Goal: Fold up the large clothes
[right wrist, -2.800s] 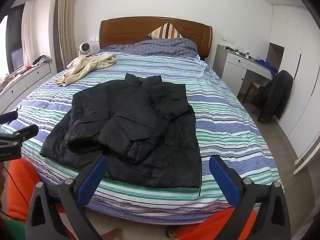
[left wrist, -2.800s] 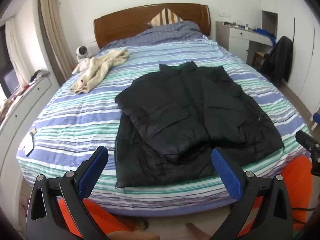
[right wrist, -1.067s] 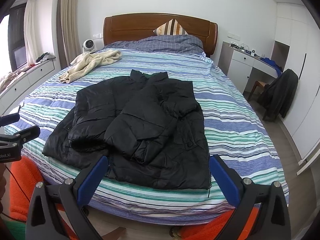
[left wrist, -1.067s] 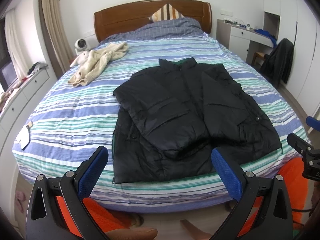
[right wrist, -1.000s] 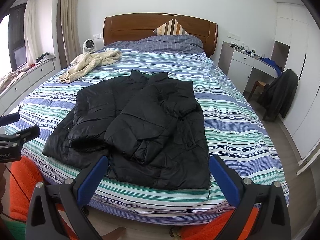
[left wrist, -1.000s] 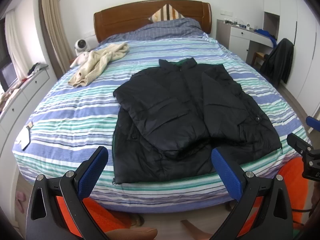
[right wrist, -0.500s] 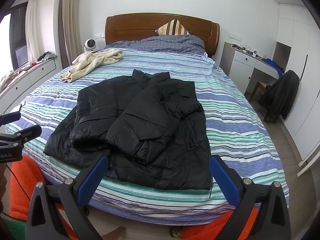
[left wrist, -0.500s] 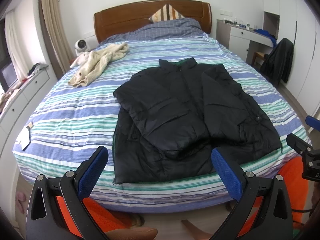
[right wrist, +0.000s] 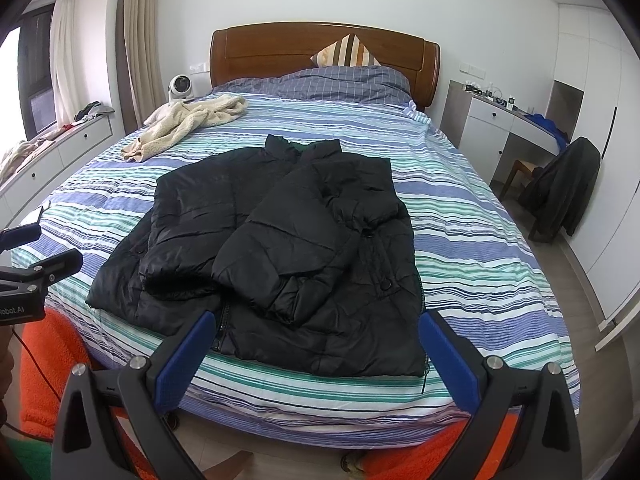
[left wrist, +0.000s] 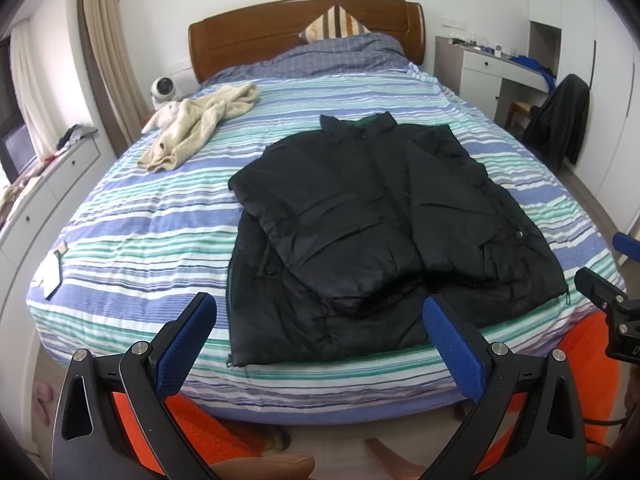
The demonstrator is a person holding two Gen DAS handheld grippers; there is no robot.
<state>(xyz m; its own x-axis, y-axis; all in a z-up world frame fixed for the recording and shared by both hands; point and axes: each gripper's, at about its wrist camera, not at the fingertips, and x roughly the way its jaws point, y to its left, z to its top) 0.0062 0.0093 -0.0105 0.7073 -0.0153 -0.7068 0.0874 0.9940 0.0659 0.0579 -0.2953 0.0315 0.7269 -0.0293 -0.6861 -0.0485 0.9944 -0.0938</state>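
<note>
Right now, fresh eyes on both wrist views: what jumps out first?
The black puffer jacket dominates, lying near the foot of the striped bed with both sleeves folded across its front. A cream fleece garment lies crumpled toward the headboard on the bed's left side. Both the left gripper and the right gripper are open, short of the bed and touching nothing.

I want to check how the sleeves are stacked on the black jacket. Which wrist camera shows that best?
The right wrist view: the black jacket is seen at an angle, so one folded sleeve visibly overlaps the other. The left wrist view shows the same jacket more flatly, with both sleeves folded in but their overlap harder to read.
</note>
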